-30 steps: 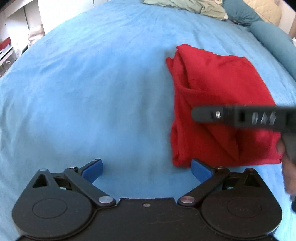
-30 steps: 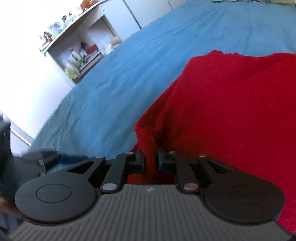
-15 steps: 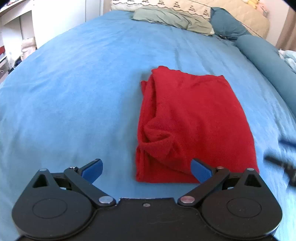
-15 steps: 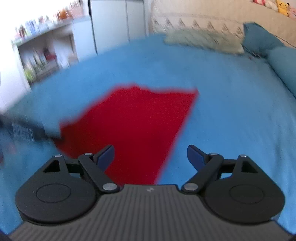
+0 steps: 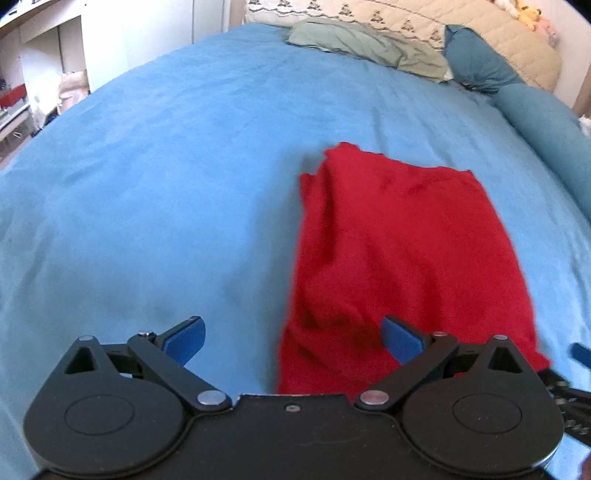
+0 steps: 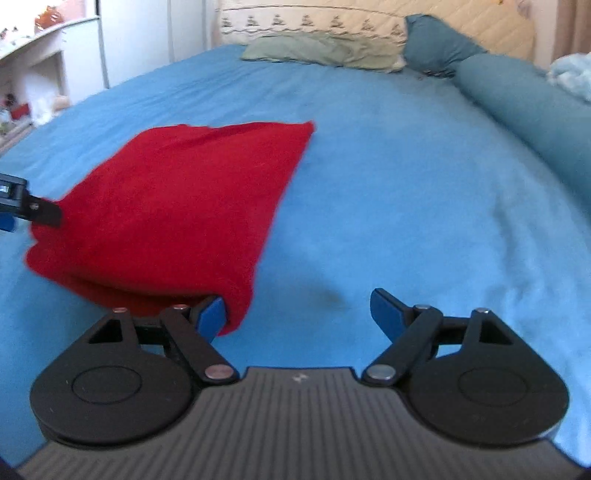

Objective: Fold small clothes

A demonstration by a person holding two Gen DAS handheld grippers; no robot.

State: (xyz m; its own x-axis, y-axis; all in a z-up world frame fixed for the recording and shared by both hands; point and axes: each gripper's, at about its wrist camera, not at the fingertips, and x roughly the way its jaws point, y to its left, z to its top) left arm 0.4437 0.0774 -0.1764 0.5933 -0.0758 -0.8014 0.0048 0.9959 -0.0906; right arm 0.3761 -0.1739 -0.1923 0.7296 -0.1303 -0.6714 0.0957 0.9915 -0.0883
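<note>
A red folded garment (image 5: 399, 258) lies on the blue bedspread (image 5: 166, 184). In the left wrist view my left gripper (image 5: 291, 338) is open and empty, low over the garment's near left corner, its right pad over the cloth. In the right wrist view the garment (image 6: 177, 206) lies left of centre. My right gripper (image 6: 297, 312) is open and empty, its left pad at the garment's near right corner. The left gripper's fingertips (image 6: 40, 212) show at the garment's left edge.
Pillows (image 5: 369, 48) and a cream headboard (image 6: 332, 26) lie at the far end of the bed. A teal bolster (image 6: 528, 110) runs along the right side. White shelves (image 5: 22, 85) stand off the bed's left edge.
My right gripper let go of the garment's edge, opened and swung round to its near right corner. The garment dropped flat. My left gripper moved in over the near left corner.
</note>
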